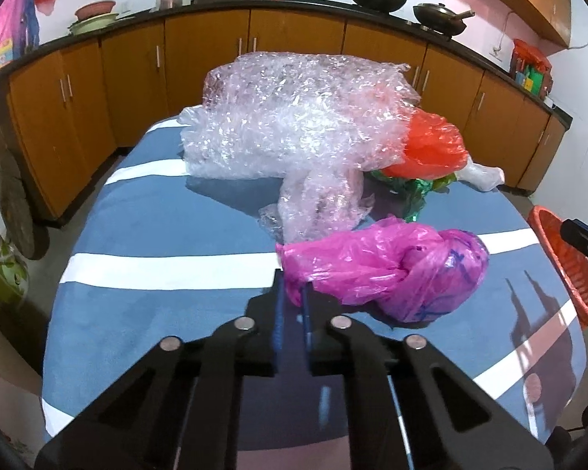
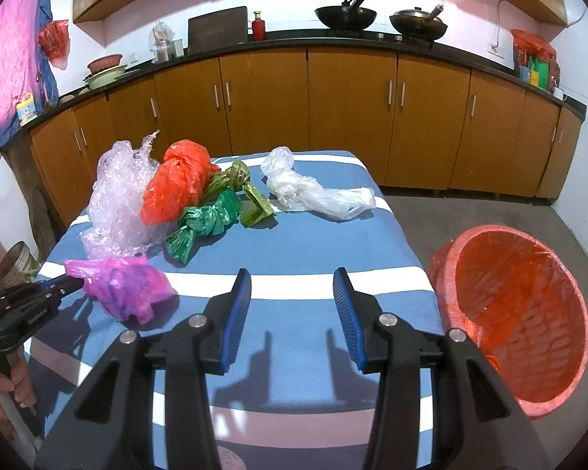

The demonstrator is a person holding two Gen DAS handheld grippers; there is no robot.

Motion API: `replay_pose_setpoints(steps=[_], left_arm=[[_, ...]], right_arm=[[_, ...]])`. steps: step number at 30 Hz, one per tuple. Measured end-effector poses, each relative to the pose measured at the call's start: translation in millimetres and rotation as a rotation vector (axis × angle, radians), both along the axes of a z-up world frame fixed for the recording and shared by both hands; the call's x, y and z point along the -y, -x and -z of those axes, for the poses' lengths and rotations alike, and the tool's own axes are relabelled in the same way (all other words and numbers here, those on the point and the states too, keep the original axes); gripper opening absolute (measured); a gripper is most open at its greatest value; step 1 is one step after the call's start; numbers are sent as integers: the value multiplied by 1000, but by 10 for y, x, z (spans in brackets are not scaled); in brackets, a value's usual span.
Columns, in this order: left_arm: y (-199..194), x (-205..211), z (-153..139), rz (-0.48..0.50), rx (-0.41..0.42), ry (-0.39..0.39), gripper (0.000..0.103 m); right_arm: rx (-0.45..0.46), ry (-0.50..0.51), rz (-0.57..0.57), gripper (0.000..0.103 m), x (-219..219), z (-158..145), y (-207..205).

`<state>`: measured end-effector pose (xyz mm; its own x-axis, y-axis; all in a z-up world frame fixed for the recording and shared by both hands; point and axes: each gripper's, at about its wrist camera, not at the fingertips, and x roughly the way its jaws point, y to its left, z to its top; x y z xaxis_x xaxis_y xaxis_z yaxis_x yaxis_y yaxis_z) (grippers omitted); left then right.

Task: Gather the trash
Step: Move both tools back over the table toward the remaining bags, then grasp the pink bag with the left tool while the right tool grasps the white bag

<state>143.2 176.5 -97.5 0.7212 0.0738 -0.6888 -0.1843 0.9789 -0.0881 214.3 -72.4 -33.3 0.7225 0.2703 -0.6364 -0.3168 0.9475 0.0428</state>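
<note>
Pink bag (image 1: 388,270): lain on the striped table (image 1: 168,215), long axis across it, knotted end toward the basket (image 2: 517,293).
Left gripper (image 1: 292,293): jaws pinched onto the pink bag's loose end.
Right gripper (image 2: 292,305): jaws half open, nothing between them.
Basket: beside the table, lined with red plastic, contents not discernible.
Beyond pink bag: bubble wrap (image 1: 294,117), orange bag (image 2: 176,188), green bags (image 2: 204,227), clear bag (image 2: 313,192).

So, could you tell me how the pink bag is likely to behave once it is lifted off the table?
Probably floppy: the pink bag is thin crumpled film. Likely light, though its knotted end may dangle. The left tongs pinch only a corner, so it could slip.
</note>
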Motion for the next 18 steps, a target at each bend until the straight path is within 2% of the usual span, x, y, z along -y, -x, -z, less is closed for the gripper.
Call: replay_pose_setpoints(steps=[7, 14, 18], left_arm=[[106, -194, -67, -45, 25, 2, 3], [249, -472, -225, -111, 69, -50, 3], [250, -619, -274, -155, 88, -40, 3]], right_arm=[[2, -1, 5, 44, 12, -4, -8], [10, 0, 9, 44, 19, -23, -73], [8, -10, 27, 44, 30, -9, -201]])
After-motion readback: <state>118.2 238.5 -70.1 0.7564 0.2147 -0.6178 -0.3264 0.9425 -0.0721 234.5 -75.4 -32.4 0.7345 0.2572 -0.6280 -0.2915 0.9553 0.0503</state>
